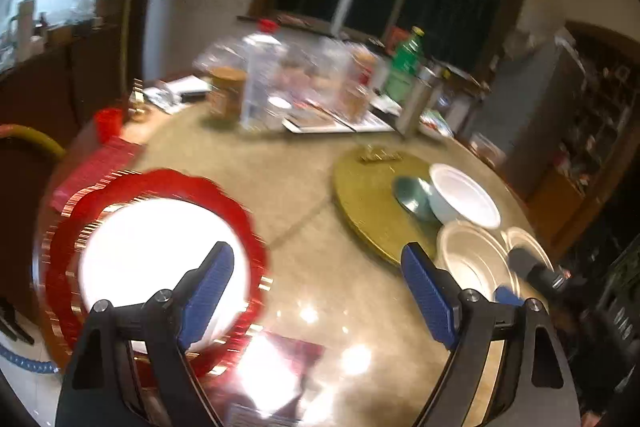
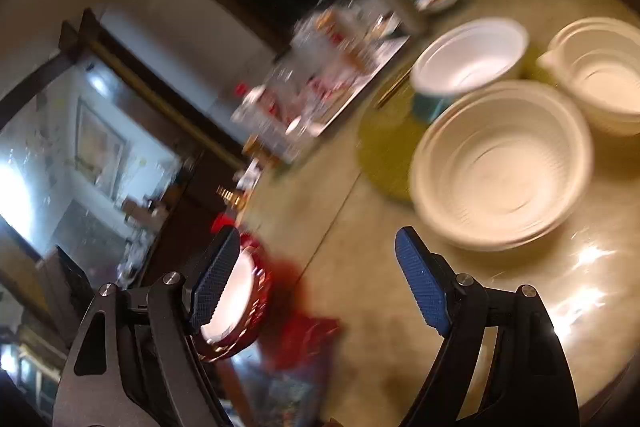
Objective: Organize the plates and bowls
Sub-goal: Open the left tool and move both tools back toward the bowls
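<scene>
My left gripper (image 1: 320, 283) stands open and empty over the round marble table (image 1: 304, 195). Below its left finger lies a white plate with a red scalloped rim (image 1: 132, 251). To the right a white bowl (image 1: 464, 195) and a small teal dish (image 1: 410, 193) sit on a gold turntable (image 1: 368, 199), with nested white bowls (image 1: 468, 259) beside its edge. My right gripper (image 2: 320, 285) is also open with nothing between its fingers. Ahead of it to the right stand the nested bowls (image 2: 504, 163), a spouted bowl stack (image 2: 600, 79) and the white bowl (image 2: 472, 55). The red-rimmed plate (image 2: 240, 303) shows behind its left finger.
Bottles, jars and a flat tray (image 1: 328, 123) crowd the far side of the table, among them a clear bottle (image 1: 260, 75) and a green one (image 1: 404, 67). A red packet (image 2: 308, 339) lies near the table's front edge. A dark cabinet (image 1: 580, 115) stands at the right.
</scene>
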`<state>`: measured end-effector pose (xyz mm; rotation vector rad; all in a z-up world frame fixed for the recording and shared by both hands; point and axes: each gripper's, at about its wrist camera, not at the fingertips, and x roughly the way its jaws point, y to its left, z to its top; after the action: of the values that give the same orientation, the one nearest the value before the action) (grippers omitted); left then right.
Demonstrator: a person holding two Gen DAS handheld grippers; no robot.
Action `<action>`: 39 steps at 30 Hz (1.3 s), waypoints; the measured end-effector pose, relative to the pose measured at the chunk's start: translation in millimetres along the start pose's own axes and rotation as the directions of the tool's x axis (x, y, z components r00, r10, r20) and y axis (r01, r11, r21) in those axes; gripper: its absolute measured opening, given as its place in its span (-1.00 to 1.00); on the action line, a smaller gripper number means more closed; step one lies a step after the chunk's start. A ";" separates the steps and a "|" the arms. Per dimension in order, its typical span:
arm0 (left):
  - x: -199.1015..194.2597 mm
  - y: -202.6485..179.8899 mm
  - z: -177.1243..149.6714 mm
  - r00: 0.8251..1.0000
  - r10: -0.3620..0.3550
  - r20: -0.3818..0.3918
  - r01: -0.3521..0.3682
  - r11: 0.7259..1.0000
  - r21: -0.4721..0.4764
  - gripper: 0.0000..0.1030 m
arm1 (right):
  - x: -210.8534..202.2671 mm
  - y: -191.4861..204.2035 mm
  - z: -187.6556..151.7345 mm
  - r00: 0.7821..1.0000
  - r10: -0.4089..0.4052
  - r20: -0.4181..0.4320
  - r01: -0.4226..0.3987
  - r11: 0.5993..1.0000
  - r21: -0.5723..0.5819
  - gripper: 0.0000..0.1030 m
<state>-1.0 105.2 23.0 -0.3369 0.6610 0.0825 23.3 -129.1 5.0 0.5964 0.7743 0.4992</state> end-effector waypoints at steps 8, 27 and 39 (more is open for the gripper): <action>37.6 -31.6 -15.1 0.986 0.009 -0.164 0.003 0.997 0.076 0.66 | -44.3 -42.9 24.6 0.984 -0.064 0.165 0.054 0.996 0.065 0.58; 60.9 -42.8 -10.1 0.974 -0.003 -0.225 0.018 0.998 0.063 0.66 | -54.1 -91.8 38.1 0.966 -0.046 0.254 0.000 0.984 0.179 0.58; 73.2 -63.6 -6.3 0.973 0.008 -0.232 0.009 0.997 0.070 0.66 | -59.2 -99.7 36.0 0.957 -0.034 0.288 -0.023 0.981 0.193 0.58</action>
<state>64.6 40.9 -8.7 -0.2803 0.8933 0.0191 33.8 -249.0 -11.0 0.8294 0.5471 0.3219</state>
